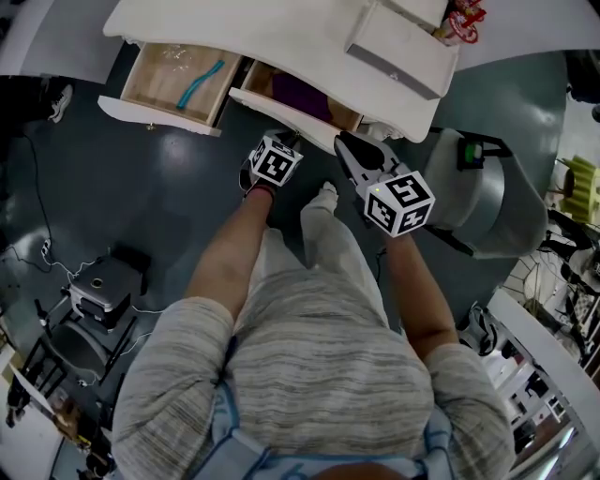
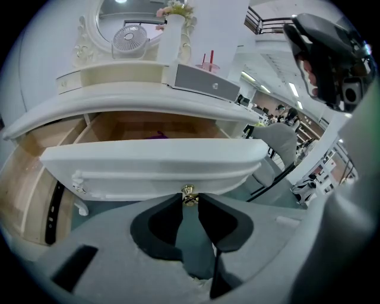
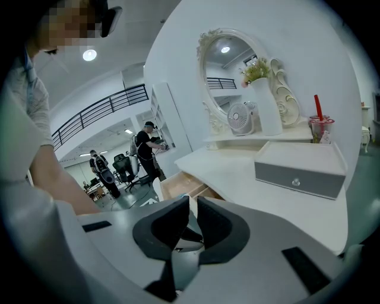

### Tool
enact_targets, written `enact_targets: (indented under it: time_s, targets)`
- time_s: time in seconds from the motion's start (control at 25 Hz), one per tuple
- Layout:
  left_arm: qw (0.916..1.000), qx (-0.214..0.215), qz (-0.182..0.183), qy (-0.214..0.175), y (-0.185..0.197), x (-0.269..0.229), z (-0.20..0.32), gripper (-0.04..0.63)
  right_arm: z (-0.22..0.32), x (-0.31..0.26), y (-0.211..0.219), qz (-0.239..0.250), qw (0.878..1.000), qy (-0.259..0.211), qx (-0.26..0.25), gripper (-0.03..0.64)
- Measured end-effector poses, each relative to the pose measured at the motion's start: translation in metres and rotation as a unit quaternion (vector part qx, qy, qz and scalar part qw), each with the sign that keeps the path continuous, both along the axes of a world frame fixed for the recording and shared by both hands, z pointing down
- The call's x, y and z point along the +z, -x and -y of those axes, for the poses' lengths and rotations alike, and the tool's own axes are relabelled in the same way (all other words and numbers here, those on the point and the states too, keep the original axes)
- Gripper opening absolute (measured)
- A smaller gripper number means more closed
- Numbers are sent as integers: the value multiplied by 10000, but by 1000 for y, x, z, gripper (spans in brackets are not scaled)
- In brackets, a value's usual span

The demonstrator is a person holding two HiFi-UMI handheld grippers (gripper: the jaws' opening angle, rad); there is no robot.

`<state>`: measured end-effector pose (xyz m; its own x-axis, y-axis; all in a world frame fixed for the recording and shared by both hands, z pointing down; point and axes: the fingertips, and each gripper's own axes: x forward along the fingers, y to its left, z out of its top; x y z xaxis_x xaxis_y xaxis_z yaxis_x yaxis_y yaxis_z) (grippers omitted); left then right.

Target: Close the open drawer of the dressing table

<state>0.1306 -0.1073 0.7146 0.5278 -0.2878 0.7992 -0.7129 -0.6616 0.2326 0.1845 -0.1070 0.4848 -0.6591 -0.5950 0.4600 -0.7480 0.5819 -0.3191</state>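
The white dressing table [image 1: 281,28] has two drawers pulled out. The right-hand open drawer [image 1: 281,111] holds something purple [image 1: 302,94]. In the left gripper view its white front [image 2: 154,163] fills the middle, with a small brass knob [image 2: 189,195] at its lower edge. My left gripper [image 2: 190,200] is at that knob, with the knob pinched between the two jaw tips; in the head view the left gripper [image 1: 286,141] is at the drawer front. My right gripper [image 1: 345,142] hovers beside it, off the table's front edge. Its jaws [image 3: 193,205] stand nearly together with nothing between them.
A second open drawer [image 1: 155,111] at the left holds a teal item [image 1: 200,82]. A grey-fronted box [image 3: 300,163], a fan [image 3: 240,117], a mirror [image 3: 228,65] and a cup [image 3: 320,124] stand on the tabletop. A grey chair [image 1: 487,192] is right of me; equipment [image 1: 103,291] lies on the floor at the left.
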Motion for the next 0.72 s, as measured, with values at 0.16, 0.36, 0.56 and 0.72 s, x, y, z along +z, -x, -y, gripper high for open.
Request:
enact_targets:
  time_s: [0.16,0.36,0.56,0.72]
  targets:
    - [10000,36,60,-18,-6,1,13,91,4,2,-2,-10,10000,6,-5,12]
    - [10000,3,49,-34,-12,0,28,91,7,3,-8,-36,10000,9,28,12]
    - [9999,26,89,-73,-17,-2,42,89,10,0,-16,-70,9999,-13,78,12]
    - [9999,-5,120,-95,-21,-1,52,89,12,1,-23,-87,9999,-9,123,12]
